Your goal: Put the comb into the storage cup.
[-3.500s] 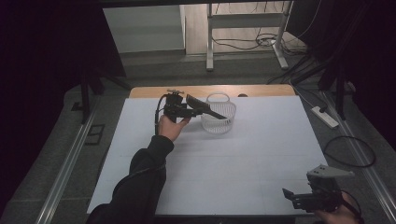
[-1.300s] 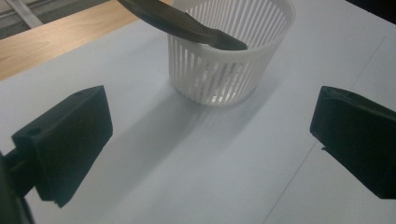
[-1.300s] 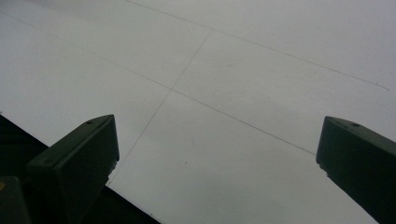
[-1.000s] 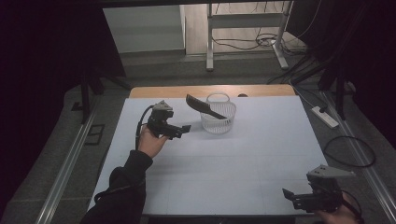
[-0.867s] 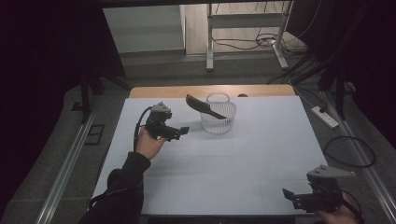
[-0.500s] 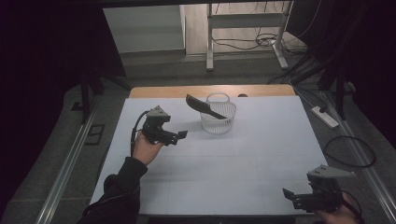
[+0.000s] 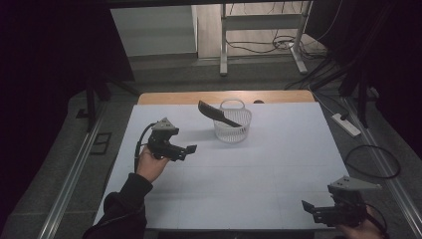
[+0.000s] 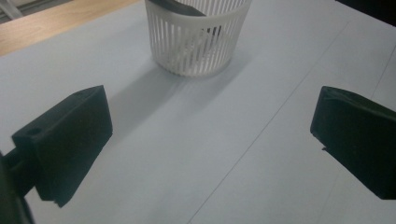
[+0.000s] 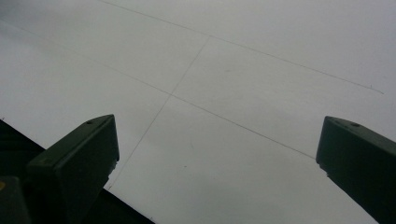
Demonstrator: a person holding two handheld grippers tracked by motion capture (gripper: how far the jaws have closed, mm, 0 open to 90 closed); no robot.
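I take the white slatted basket [image 7: 232, 123] as my landmark: a small round tub with thin vertical ribs and open gaps, standing upright toward the far middle of the white table [image 7: 259, 174]. One black comb [image 7: 218, 113] lies tilted in it, its lower end inside and its broad toothed end sticking out past the rim on the basket's left. I count one basket, one comb and two grippers.

My left gripper [image 7: 188, 148] hangs left of the basket and nearer to me, apart from it, its jaws spread wide with nothing between them. My right gripper [image 7: 307, 206] sits well to the basket's right and far nearer to me, at the table's near edge, jaws likewise wide apart and empty.

The left gripper view brings the basket [image 8: 196, 35] close, so I can see the ribs one by one and the comb [image 8: 180, 7] dark behind them; the high view gives no such detail. The right gripper view looks on bare tabletop [image 9: 261, 84] crossed by thin lines.
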